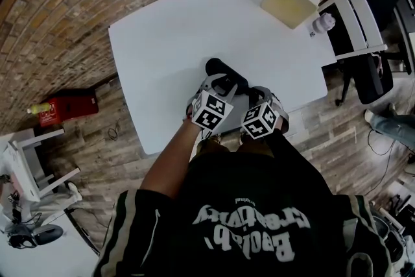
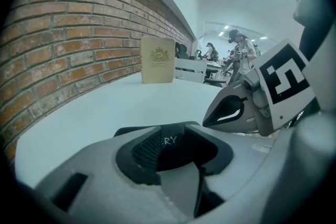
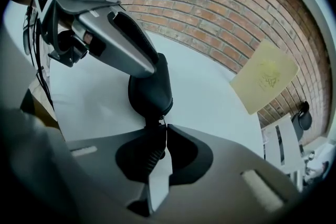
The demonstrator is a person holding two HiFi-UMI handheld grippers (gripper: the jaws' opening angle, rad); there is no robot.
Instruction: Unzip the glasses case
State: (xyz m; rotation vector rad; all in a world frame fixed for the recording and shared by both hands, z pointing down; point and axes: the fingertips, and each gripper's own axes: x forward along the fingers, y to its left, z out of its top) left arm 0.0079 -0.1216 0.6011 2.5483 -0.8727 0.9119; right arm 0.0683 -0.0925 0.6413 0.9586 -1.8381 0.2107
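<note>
A: Count, please.

B: Logged on one white table [image 1: 162, 36]: one black glasses case [image 1: 228, 73], lying near the middle, toward the 6 o'clock edge. Two grippers. One cream booklet [image 1: 290, 0], upright at the 1 o'clock corner, well apart from the case.

A: Grips?

B: For the left gripper [image 2: 176, 150]: spread wide and clamped across the case's body from 7 o'clock, with pads [image 2: 148, 148] pressed to both sides. For the right gripper [image 3: 160, 124]: pinched fully together at the case's 5 o'clock end, on a small tab read as the zip pull [image 3: 157, 121].

A: Container and contents?

B: Seen shut from the right gripper view; inside not visible.

A: Hidden or doubtful?

B: Near half of the case covered by both grippers in the head view. Lettering [image 2: 169, 140] on the case cut off by a pad in the left gripper view. Pull too small to make out clearly.
</note>
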